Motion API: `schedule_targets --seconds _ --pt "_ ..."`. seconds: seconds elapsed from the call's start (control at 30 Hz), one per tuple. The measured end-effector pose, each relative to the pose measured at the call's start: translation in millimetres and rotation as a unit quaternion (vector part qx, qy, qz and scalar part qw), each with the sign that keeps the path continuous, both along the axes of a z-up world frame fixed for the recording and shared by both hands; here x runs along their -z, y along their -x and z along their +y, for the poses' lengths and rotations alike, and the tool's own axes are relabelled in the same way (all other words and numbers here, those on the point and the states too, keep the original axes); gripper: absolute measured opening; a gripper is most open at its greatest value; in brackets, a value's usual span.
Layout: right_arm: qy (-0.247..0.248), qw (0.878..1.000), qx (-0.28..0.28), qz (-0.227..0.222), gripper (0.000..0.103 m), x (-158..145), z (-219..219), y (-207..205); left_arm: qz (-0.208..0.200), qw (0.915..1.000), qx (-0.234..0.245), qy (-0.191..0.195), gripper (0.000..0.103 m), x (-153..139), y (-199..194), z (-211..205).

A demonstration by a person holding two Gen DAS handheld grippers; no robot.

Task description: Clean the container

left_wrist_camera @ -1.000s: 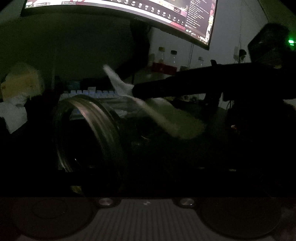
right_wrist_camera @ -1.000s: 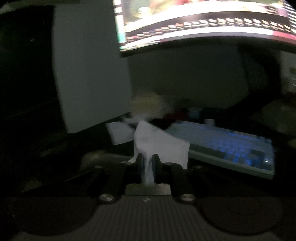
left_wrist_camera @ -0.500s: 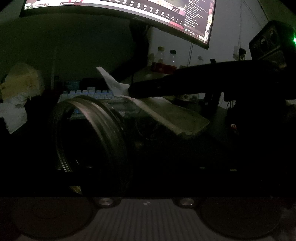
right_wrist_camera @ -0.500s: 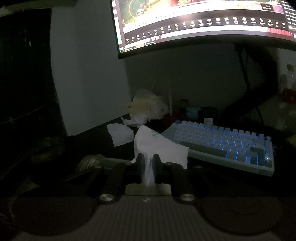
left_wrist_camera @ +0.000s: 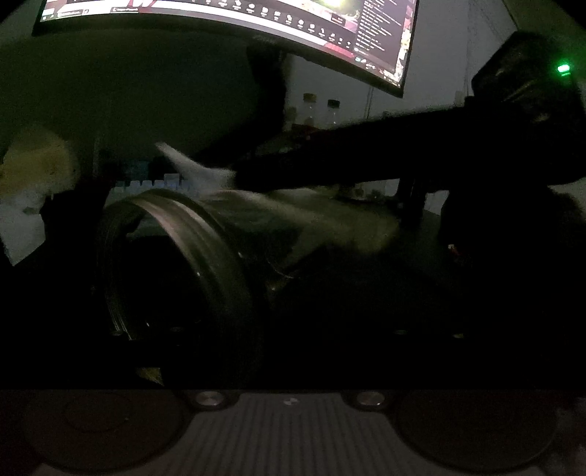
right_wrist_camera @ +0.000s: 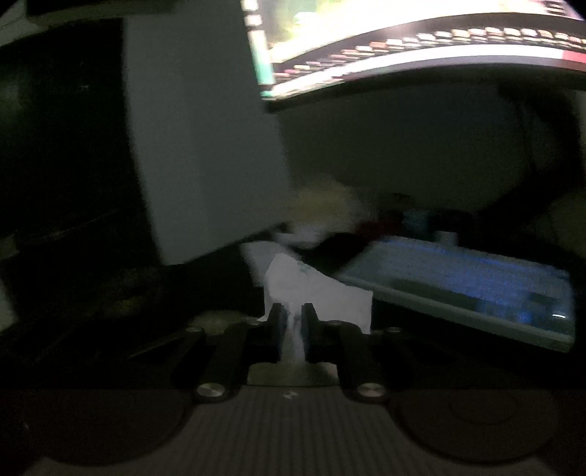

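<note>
- The curved monitor (left_wrist_camera: 227, 22) fills the top of both views; its rows of icons and text are too blurred and small to read.
- The backlit keyboard (right_wrist_camera: 457, 282) lies at the right of the right wrist view on the dark counter (right_wrist_camera: 110, 293); its keycaps are unreadable.
- The clear container (left_wrist_camera: 175, 256) lies on its side at centre left of the left wrist view, threaded mouth toward the camera, probably between the left gripper's jaws, which are lost in the dark and closing slightly.
- The right gripper (right_wrist_camera: 292, 322) reaches in level from the right, clenched on a white tissue (right_wrist_camera: 315, 289) bearing a faint greenish mark, draped over the container's wall.
</note>
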State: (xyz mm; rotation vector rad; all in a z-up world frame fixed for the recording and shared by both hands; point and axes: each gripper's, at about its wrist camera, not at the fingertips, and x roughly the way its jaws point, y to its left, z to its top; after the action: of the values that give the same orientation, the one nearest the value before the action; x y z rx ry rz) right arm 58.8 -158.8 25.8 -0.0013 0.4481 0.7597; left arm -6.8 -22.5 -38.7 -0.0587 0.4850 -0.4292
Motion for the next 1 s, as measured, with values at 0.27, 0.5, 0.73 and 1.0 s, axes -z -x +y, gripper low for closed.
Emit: schedule_targets --seconds 0.27,0.5,0.73,1.0 --pt "0.006 1.0 0.001 0.01 0.013 -1.0 1.5 -1.5 0.003 1.0 -0.001 -0.006 0.07 0.0 -1.0 -1.7" --pt "-0.003 0.999 -0.037 0.003 0.013 -1.4 3.7 12.8 0.001 0.9999 -0.013 -0.01 0.071 -2.8 1.0 3.4" --pt "0.001 0.999 0.046 0.007 0.012 -0.7 -31.0 -2.8 0.005 0.9999 0.001 0.012 0.02 -6.6 -3.0 11.3" --pt "-0.021 0.999 0.038 0.003 0.012 -4.7 -40.6 11.5 0.013 0.9823 0.05 0.18 0.003 -6.8 -4.5 38.2"
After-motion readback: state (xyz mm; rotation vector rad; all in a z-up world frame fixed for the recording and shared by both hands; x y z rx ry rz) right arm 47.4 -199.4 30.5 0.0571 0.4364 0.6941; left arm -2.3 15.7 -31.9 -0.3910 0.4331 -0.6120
